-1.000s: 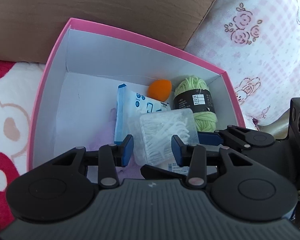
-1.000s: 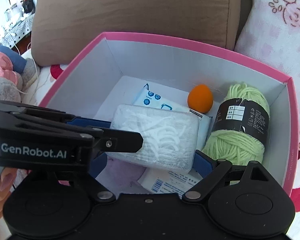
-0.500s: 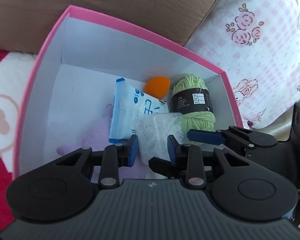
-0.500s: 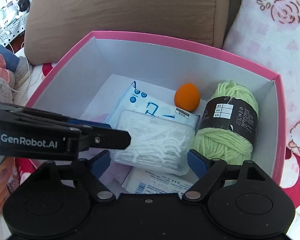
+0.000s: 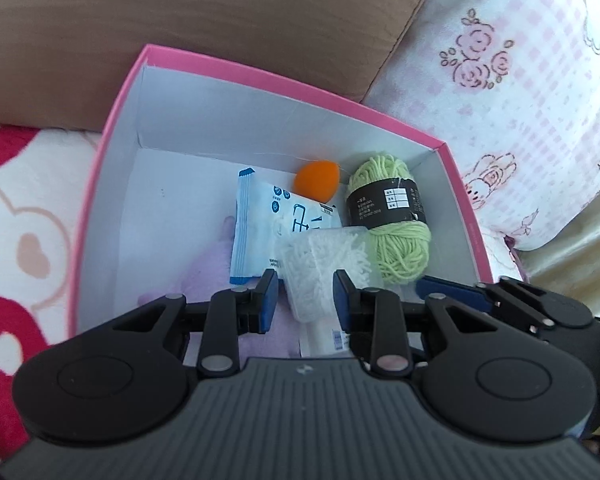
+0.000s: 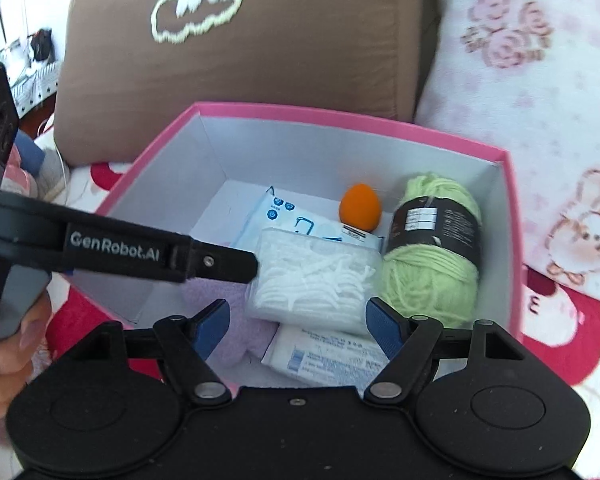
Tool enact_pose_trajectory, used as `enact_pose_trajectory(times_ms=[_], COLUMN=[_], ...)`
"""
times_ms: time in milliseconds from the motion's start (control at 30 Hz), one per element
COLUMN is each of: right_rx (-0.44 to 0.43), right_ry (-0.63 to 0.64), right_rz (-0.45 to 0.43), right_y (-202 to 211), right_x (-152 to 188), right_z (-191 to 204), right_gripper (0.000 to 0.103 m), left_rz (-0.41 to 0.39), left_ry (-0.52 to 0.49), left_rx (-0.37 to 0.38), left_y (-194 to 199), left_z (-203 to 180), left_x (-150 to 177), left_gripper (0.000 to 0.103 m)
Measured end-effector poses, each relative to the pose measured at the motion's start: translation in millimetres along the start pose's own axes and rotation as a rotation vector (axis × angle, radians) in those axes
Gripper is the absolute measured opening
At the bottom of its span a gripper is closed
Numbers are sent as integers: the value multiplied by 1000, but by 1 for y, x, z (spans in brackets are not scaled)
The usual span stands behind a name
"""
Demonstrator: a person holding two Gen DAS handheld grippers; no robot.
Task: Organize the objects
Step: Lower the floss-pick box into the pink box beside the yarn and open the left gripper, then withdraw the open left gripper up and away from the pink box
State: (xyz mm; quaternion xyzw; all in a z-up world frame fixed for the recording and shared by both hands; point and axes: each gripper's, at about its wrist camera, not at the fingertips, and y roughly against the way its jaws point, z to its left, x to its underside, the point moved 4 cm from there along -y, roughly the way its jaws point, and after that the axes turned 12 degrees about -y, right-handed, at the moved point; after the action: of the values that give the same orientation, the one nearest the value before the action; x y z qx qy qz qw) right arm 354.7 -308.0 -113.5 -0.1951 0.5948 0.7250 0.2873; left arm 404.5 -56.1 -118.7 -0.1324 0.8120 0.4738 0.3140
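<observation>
— Left gripper [image 5: 305, 300], from its own camera?
— Jaws apart, hovering at the near end of the clear floss-pick box [image 5: 324, 268], not pinching it. That box lies inside the pink box [image 5: 100, 184], on a blue-and-white wipes packet [image 5: 268, 220], with the green yarn skein [image 5: 392, 216] just beside it and an orange sponge egg [image 5: 316, 176] beyond.

— And the right gripper [image 6: 298, 322]?
— Spread wide, blue fingertips [image 6: 384, 330] flanking the floss-pick box [image 6: 312, 280] without touching it. The left gripper's arm [image 6: 140, 248] reaches in beside that box; a lilac cloth [image 6: 228, 312] and a white packet [image 6: 324, 360] lie nearer than it.
</observation>
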Motion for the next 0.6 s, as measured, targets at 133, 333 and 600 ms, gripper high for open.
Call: enact_pose_trajectory(times_ms=[133, 333, 600], right_rx=[0, 22, 50], right_ry=[-14, -51, -88], right_rz=[-40, -107, -199], right_y=[27, 72, 131], right_x=[1, 6, 12], right_z=[5, 5, 14], right_gripper=[79, 79, 80], left_rz=[7, 42, 43], left_ry=[-16, -41, -124], left_rx=[-15, -18, -106], left_y=[16, 51, 103], left_z=[0, -26, -59], left_x=[3, 4, 12], left_gripper=[29, 29, 30])
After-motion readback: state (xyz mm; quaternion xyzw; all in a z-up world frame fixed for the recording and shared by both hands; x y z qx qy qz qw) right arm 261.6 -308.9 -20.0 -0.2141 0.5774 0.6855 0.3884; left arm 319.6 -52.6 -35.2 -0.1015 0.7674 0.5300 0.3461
